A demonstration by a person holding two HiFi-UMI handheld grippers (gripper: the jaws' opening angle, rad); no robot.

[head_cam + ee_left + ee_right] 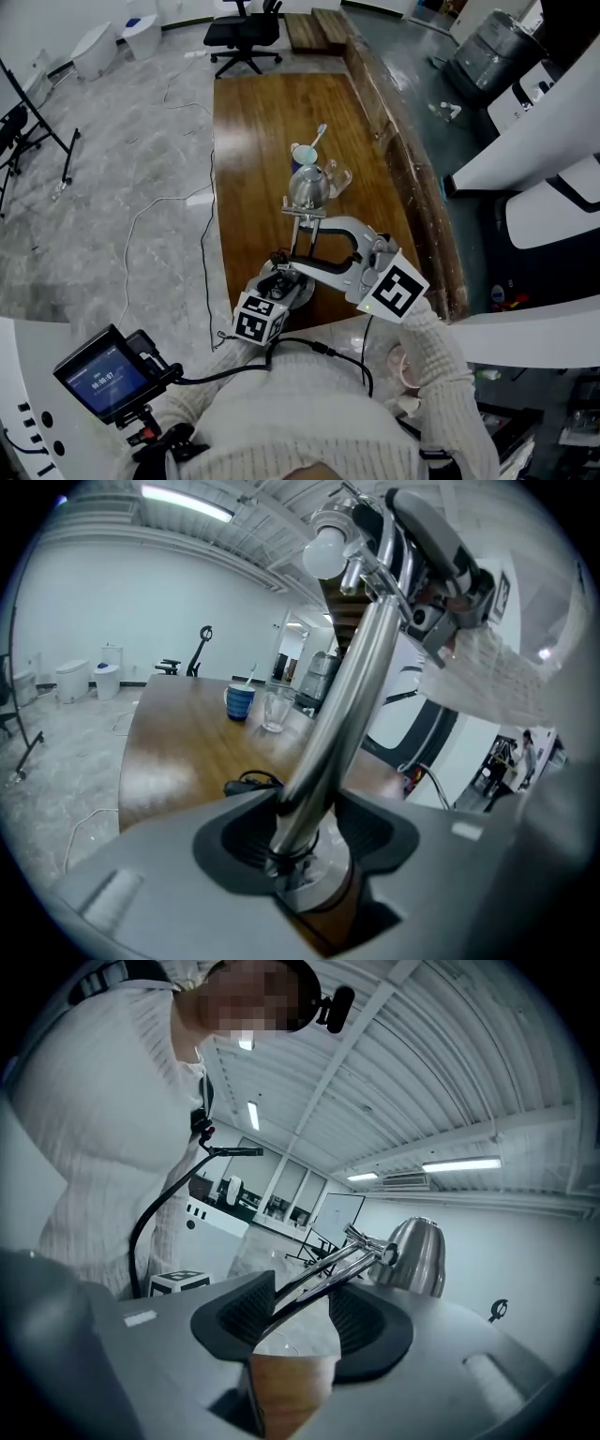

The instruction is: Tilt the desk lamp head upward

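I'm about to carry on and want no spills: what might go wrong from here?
1. Neither the left tool nor the right tool presses on the lamp. Its pole and arm rods stand loose between open jaws, so it could sag or tip.
2. The glass and blue cup stand just beyond the lamp head; a swing might knock them.

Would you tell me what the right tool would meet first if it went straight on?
The right tool would first meet the lamp's arm rods, lying between its jaws; farther on, likely the metal lamp head.
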